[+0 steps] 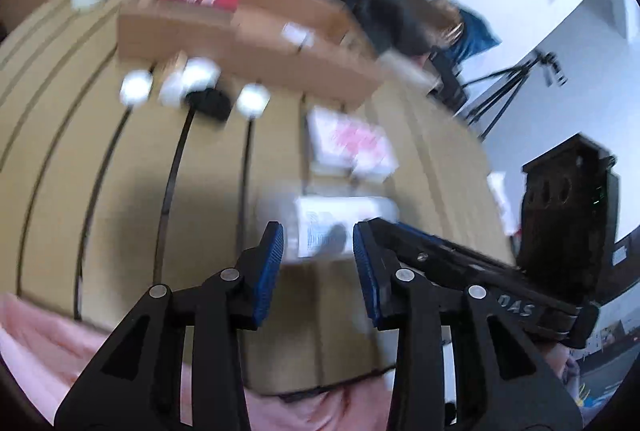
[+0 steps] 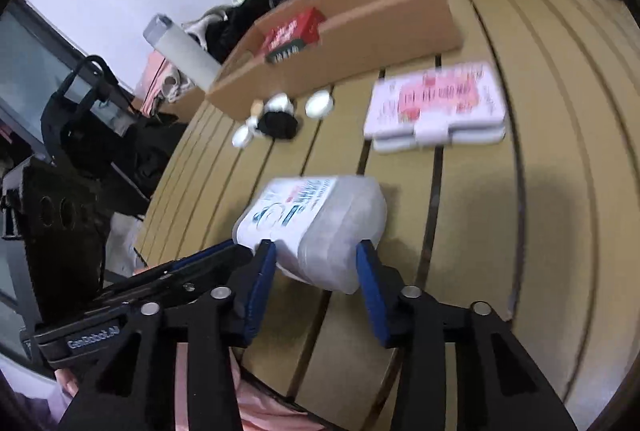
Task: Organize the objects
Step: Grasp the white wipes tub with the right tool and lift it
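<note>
A clear plastic tub with a white and blue label (image 2: 308, 227) lies on its side on the slatted tan table (image 2: 500, 231). My right gripper (image 2: 316, 263) is open, its blue pads on either side of the tub's near end. My left gripper (image 1: 318, 251) is open and empty, just short of the same tub (image 1: 340, 227). A flat white case with a pink label (image 2: 436, 107) lies further back; it also shows in the left wrist view (image 1: 352, 143). An open cardboard box (image 2: 340, 43) holds a red packet (image 2: 294, 31).
Several small white caps (image 2: 319, 103) and a black lump (image 2: 278, 125) lie in front of the box. A white tube (image 2: 184, 49) leans at the box's left end. Dark bags and clothes pile up behind. Pink cloth (image 1: 48, 343) lies at the table's near edge.
</note>
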A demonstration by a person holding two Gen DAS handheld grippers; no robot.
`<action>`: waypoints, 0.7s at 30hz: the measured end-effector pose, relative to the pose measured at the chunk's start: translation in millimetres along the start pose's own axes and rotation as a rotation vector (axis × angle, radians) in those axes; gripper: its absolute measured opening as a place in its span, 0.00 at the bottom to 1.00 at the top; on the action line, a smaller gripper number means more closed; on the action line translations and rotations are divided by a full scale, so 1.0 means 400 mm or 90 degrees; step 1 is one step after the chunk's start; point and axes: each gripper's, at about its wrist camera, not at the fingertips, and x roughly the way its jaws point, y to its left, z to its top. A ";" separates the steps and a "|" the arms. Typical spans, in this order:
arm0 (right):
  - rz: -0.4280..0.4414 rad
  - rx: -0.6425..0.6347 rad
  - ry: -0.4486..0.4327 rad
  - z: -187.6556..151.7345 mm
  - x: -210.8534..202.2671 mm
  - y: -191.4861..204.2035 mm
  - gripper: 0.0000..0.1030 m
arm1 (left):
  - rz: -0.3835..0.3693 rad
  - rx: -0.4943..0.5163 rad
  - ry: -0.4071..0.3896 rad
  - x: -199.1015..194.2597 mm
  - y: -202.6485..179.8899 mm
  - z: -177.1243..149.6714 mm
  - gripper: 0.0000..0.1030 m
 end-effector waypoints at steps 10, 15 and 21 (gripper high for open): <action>-0.016 -0.108 -0.061 0.405 -0.004 0.086 0.11 | 0.026 0.095 -0.003 0.087 -0.062 0.392 0.14; -0.026 -0.141 -0.077 0.378 -0.003 0.038 0.32 | 0.040 0.095 -0.015 0.075 0.053 0.287 0.72; -0.005 -0.084 0.039 0.300 0.182 -0.040 0.98 | 0.048 0.065 0.009 0.152 0.113 0.204 0.68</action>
